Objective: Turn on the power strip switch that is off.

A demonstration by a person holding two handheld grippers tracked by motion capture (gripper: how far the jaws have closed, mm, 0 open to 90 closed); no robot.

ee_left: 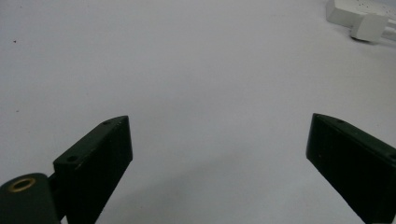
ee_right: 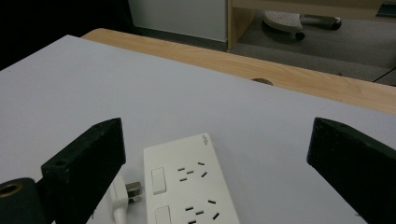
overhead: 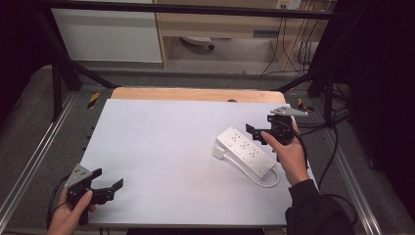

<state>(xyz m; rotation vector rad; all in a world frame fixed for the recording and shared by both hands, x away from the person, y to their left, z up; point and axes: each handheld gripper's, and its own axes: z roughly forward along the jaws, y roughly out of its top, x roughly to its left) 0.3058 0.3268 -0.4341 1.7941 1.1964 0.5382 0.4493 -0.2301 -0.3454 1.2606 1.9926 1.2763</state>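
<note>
A person's left hand [overhead: 68,215] holds the left black two-jaw gripper [overhead: 108,178] at the near left corner of a flat, matt white table top [overhead: 161,147]. Its jaws are spread wide apart with nothing between them, and a grey three-cornered plate sits on top of it. In the left gripper view the smooth dark jaws frame bare white surface, with a few tiny specks on it.

Toward the right edge of the table lies a long, white, glossy plastic power strip [overhead: 245,151], set diagonally, with rows of small socket slots and square rocker switches on its face. A white plug [overhead: 219,152] rests against its left side, and a white cable [overhead: 268,183] curls out from its nearer end.

Just beyond the strip's far end, the right black two-jaw gripper [overhead: 255,132] is held in the right hand [overhead: 288,154], dark sleeve behind it. Its jaws stand wide apart, above the strip rather than on it, as far as the right gripper view lets me judge.

A pale wooden board [overhead: 195,94] shows past the far edge of the white top. Beyond are grey carpet, a black metal frame, a wooden desk and trailing cables.
</note>
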